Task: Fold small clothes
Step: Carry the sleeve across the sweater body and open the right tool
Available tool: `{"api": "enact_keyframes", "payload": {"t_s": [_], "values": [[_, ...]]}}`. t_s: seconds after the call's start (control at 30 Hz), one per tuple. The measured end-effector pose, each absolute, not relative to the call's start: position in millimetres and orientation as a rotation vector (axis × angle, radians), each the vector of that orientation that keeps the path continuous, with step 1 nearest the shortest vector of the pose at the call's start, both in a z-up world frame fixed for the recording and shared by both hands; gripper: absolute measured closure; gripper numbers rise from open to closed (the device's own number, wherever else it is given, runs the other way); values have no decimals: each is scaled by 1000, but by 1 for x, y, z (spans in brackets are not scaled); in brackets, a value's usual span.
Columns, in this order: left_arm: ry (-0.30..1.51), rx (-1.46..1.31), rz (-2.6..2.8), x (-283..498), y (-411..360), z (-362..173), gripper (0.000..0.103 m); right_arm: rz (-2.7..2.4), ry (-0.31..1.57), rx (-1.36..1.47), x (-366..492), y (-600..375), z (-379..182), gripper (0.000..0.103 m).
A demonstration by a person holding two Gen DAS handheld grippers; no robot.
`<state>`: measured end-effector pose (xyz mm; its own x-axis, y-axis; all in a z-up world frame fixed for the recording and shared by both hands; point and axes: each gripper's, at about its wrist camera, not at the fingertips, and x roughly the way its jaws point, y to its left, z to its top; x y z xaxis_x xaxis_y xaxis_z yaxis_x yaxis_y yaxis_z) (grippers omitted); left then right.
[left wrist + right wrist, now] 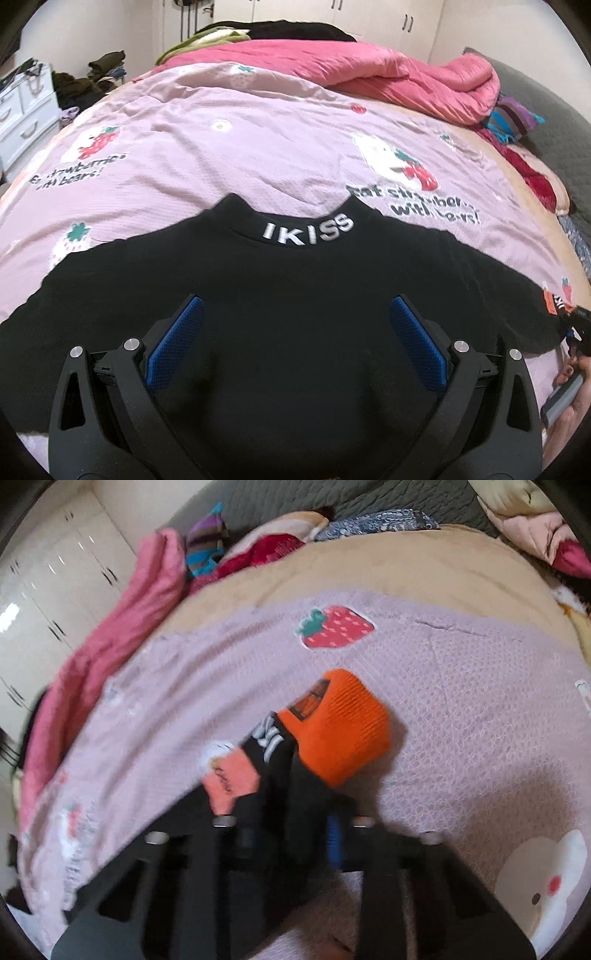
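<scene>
Your black sweater (pixel 295 295) lies flat across the lower half of the left wrist view, collar lettering facing up, on the pink strawberry-print bedspread (pixel 258 147). Your left gripper (pixel 295 314) hovers over its chest with the blue pads (pixel 181 332) spread wide, gripping nothing. In the centre of the right wrist view, your right gripper (pixel 295 775) is pinched narrow on the sleeve (pixel 284 760), whose orange cuff (pixel 340 727) sticks out beyond the fingertips.
</scene>
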<state>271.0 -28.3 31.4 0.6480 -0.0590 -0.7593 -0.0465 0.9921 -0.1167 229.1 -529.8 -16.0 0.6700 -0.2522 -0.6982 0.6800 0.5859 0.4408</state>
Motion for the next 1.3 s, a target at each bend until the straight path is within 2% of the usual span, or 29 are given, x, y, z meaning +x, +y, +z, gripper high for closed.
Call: {"api": "enact_keyframes", "payload": {"t_s": [0.3,0.57,0.9,1.3], "values": [[833,-210,-23,251,0,50,8,-277,414,711,215,-480,57,91],[813,-288,-30,237,27,57,8,-85,366,625,219,-427,97,91],[800,-406,-58,233,57,58,8,117,402,481,227,-333,117,91],[805,-539,-118,232,81,49,8,266,502,316,233,-236,100,91]]}}
